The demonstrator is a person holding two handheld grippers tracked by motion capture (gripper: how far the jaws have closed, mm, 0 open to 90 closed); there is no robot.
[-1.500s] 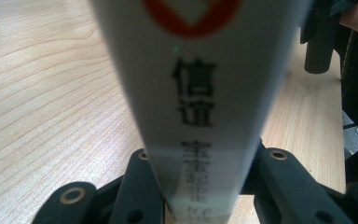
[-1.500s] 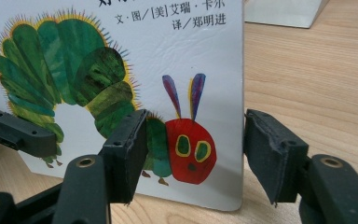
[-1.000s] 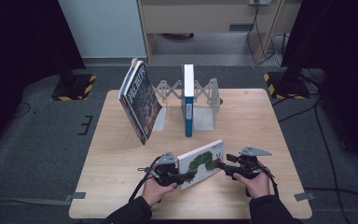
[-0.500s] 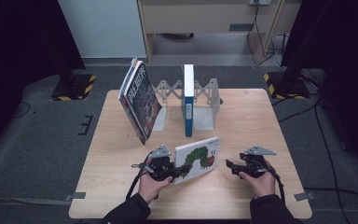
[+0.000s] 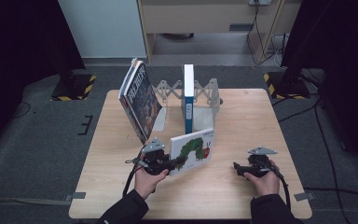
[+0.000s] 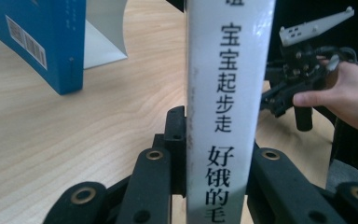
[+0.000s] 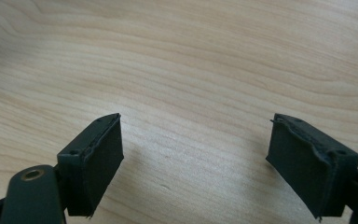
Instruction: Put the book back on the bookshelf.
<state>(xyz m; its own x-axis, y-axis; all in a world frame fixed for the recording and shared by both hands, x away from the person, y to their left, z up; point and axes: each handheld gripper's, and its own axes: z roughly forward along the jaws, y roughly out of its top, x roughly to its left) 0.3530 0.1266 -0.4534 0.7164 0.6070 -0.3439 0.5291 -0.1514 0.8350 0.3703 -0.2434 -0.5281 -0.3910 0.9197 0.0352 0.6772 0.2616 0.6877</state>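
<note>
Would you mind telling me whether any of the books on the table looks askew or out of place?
Yes. The dark-covered book at the left end of the folding book rack leans steeply instead of standing straight like the blue book. The caterpillar picture book is off the rack, clamped in the left gripper.

Light wooden table, square top, on grey carpeted floor. On it at the back: grey accordion book rack with upright blue book; dark-cover book leaning tilted beside it.
</note>
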